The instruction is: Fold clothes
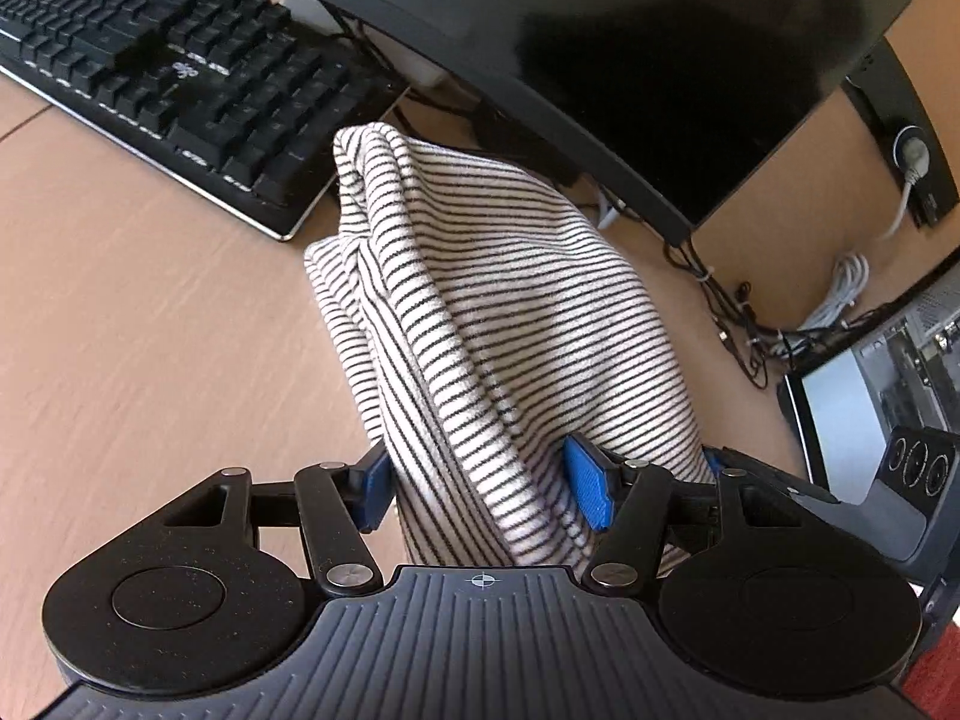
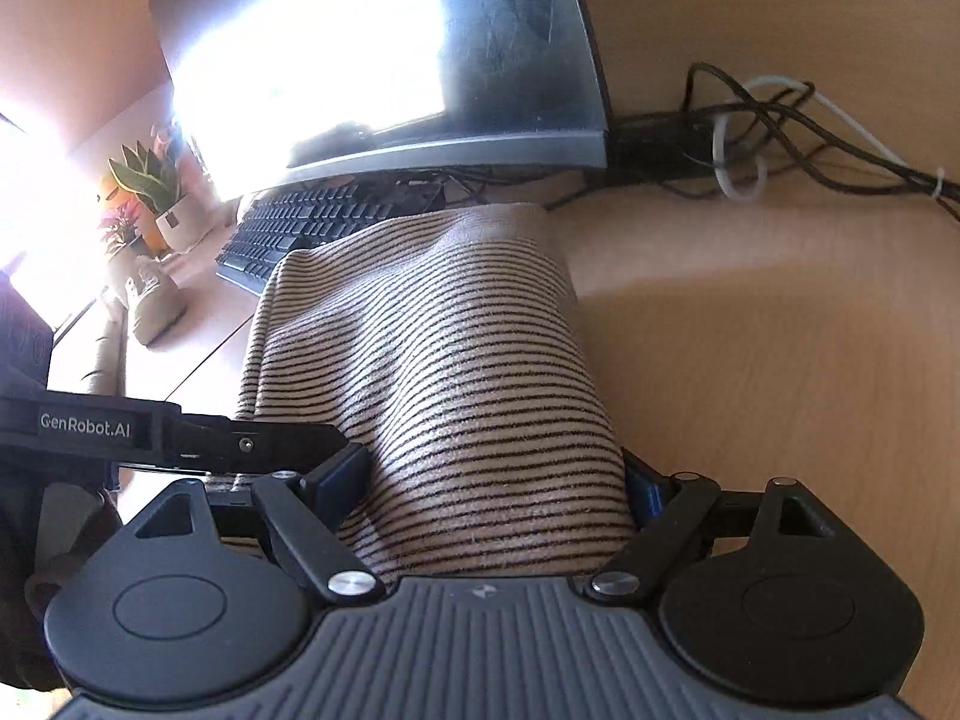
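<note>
A cream garment with thin black stripes [image 1: 480, 312] hangs bunched above the wooden desk [image 1: 150, 330]. My left gripper [image 1: 480, 480] is shut on its near edge, the blue pads [image 1: 585, 486] pressed into the cloth. In the right wrist view the same striped garment [image 2: 444, 372] runs forward from my right gripper [image 2: 498, 486], which is shut on it. The left gripper's black body [image 2: 180, 438] shows at the left of that view, close beside my right one.
A black keyboard [image 1: 162, 72] lies at the back left. A dark curved monitor [image 1: 600, 42] stands behind the garment, with tangled cables [image 1: 738, 312] at its right. Potted plants [image 2: 156, 198] stand far left. A computer case [image 1: 888, 396] is at the right.
</note>
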Motion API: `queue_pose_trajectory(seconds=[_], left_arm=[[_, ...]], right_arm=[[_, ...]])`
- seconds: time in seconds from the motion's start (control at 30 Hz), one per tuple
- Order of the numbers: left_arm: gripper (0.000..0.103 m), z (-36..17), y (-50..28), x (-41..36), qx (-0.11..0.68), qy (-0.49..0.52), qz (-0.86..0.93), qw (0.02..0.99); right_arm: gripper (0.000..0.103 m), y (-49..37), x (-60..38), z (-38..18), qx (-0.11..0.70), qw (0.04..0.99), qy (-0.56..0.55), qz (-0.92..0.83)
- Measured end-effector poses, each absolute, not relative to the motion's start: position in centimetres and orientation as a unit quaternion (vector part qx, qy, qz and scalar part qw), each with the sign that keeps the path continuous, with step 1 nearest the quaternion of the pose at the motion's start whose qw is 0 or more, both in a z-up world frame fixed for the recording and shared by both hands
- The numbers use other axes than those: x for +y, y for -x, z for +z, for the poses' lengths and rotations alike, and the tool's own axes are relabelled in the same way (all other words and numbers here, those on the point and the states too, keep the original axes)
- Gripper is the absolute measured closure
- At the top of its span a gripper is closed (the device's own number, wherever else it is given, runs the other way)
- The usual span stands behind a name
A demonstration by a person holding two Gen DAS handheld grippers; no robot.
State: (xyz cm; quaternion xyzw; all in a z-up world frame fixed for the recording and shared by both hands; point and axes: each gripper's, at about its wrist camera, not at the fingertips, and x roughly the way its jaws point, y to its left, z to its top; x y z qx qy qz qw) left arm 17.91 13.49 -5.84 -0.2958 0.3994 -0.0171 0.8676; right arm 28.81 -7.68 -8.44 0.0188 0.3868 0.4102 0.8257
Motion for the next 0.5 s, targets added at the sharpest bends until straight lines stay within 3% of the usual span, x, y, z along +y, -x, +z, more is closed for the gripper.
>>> queue_pose_trajectory(seconds=[0.23, 0.43, 0.5], left_arm=[[0.040, -3.8, -17.8, 13.3, 0.392, 0.276, -0.027, 0.877], [0.041, 1.5, -16.6, 15.5, 0.323, 0.229, -0.021, 0.918], [0.041, 2.1, -17.7, 15.7, 0.315, 0.227, -0.027, 0.921]], right_arm=[[0.018, -29.4, -8.2, -7.6, 0.374, 0.832, 0.004, 0.409], [0.017, -26.9, -9.6, -5.5, 0.322, 0.861, 0.044, 0.391], [0.028, -25.4, -10.0, -4.5, 0.278, 0.874, 0.060, 0.395]])
